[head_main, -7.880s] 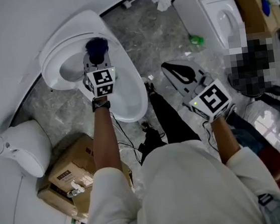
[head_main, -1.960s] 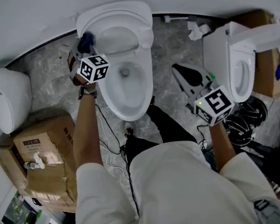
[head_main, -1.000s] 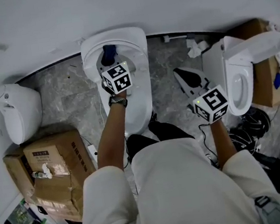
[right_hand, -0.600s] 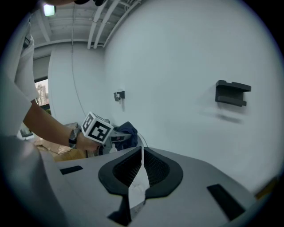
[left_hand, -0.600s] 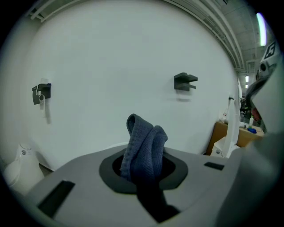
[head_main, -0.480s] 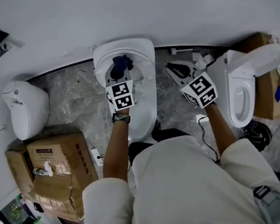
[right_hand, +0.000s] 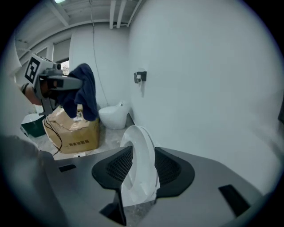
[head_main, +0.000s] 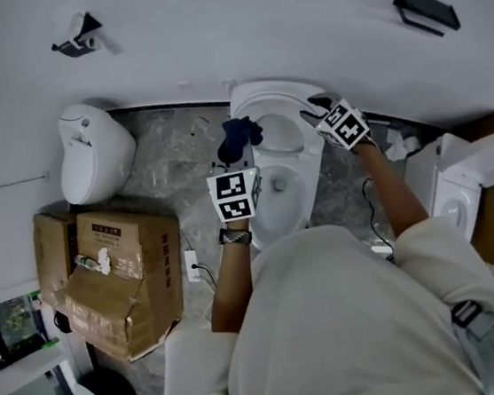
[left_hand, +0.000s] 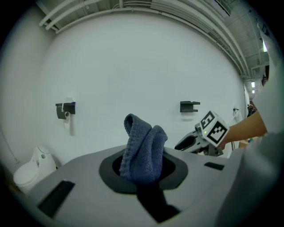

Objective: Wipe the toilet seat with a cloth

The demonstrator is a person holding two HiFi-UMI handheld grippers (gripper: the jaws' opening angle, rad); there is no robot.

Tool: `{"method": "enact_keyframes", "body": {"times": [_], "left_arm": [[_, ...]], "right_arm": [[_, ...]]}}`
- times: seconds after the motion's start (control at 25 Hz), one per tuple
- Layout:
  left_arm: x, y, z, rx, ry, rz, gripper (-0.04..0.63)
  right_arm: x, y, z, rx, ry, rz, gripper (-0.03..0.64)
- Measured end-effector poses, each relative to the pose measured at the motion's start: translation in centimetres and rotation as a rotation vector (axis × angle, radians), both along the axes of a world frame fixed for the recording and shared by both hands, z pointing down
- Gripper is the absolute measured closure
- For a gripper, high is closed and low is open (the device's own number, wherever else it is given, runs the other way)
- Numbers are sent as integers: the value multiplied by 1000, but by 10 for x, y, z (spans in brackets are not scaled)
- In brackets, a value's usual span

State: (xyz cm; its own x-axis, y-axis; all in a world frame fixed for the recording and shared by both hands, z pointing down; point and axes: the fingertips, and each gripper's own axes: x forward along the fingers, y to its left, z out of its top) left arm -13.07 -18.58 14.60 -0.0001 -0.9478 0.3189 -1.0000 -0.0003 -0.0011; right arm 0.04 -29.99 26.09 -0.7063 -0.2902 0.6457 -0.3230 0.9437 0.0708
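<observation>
The left gripper (left_hand: 143,173) is clamped on a bunched blue cloth (left_hand: 144,148), held in the air over the left edge of the toilet (head_main: 304,189) and touching nothing. At the toilet's back edge, the right gripper (right_hand: 141,168) is opening its jaws around the raised white seat (right_hand: 137,139), which stands upright between them without being pinched. With the cloth well clear of the seat, the wipe appears not yet under way here: cloth must meet seat, then travel round it. Cardboard boxes (head_main: 113,271) sit on the floor nearby.
</observation>
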Motion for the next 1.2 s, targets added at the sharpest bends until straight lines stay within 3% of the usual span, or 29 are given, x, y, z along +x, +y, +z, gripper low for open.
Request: {"method": "enact_keyframes", "body": {"times": [0.24, 0.52, 0.68, 0.8, 0.92, 1.2], "left_arm": [[-39, 52, -31, 15, 4, -100, 540], [-78, 98, -46, 41, 15, -229, 540], [-84, 116, -44, 41, 19, -244, 540], [-88, 128, -36, 29, 29, -259, 540], [-87, 136, -37, 40, 46, -257, 540], [-90, 152, -25, 42, 64, -223, 540]], "right_arm": [[-26, -14, 39, -8, 150, -67, 456], [-46, -31, 67, -45, 207, -51, 454], [-47, -31, 67, -47, 207, -45, 456], [-47, -23, 71, 15, 259, -65, 451], [-45, -24, 72, 70, 284, -8, 451], [-43, 1, 70, 37, 297, 10, 456]]}}
